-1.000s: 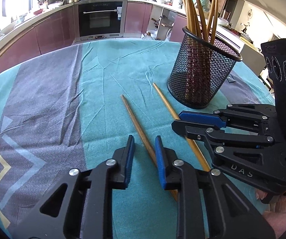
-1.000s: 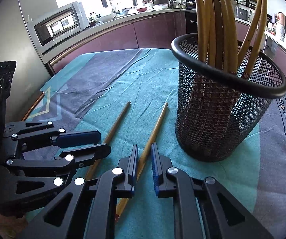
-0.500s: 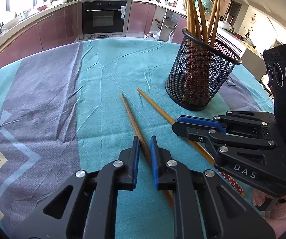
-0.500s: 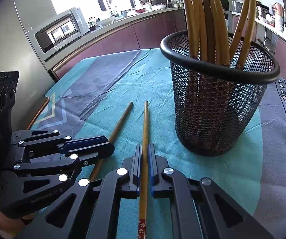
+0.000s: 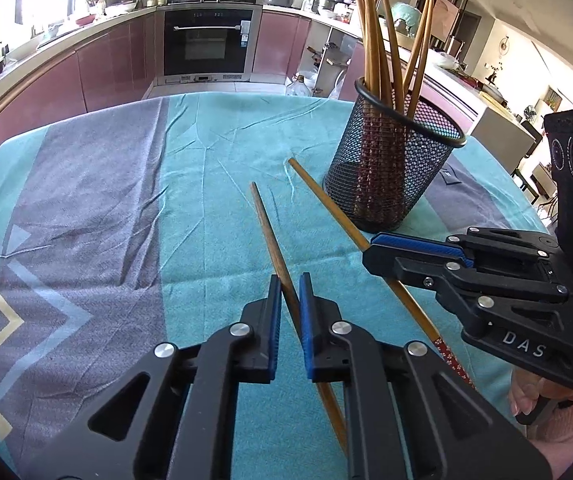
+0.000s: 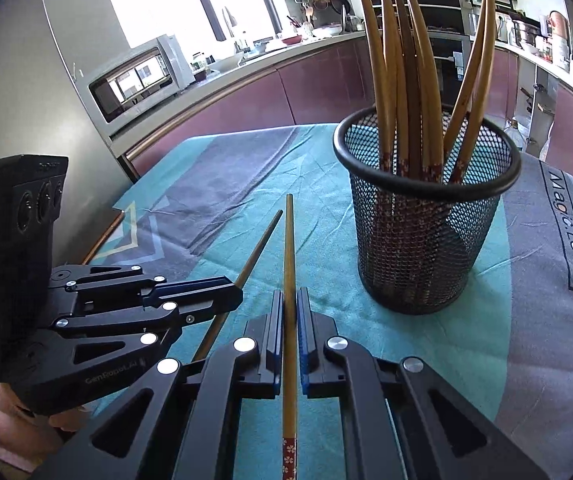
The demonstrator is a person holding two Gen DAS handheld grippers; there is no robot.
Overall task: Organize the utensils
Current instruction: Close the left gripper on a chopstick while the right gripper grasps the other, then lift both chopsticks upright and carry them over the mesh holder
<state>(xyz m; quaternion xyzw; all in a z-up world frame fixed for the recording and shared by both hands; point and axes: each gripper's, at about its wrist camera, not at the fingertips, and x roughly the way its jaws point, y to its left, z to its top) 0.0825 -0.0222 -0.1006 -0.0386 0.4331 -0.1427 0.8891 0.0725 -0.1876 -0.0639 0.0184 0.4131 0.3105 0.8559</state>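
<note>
A black mesh holder (image 5: 394, 168) with several wooden chopsticks stands on the teal cloth; it also shows in the right wrist view (image 6: 426, 216). My left gripper (image 5: 289, 292) is shut on a dark brown chopstick (image 5: 266, 228), held off the cloth. My right gripper (image 6: 289, 304) is shut on a lighter chopstick (image 6: 288, 248) with a red flowered end. In the left wrist view the right gripper (image 5: 374, 250) holds that lighter chopstick (image 5: 326, 204) just in front of the holder. In the right wrist view the left gripper (image 6: 234, 294) holds the dark chopstick (image 6: 258, 240) to the left.
The teal and grey tablecloth (image 5: 86, 216) covers the table. Kitchen cabinets and an oven (image 5: 206, 40) stand beyond the far edge. A microwave (image 6: 138, 76) sits on the counter at the left.
Both grippers closed on their chopsticks and lifted them off the cloth. The holder now looks farther and lower in both views.
</note>
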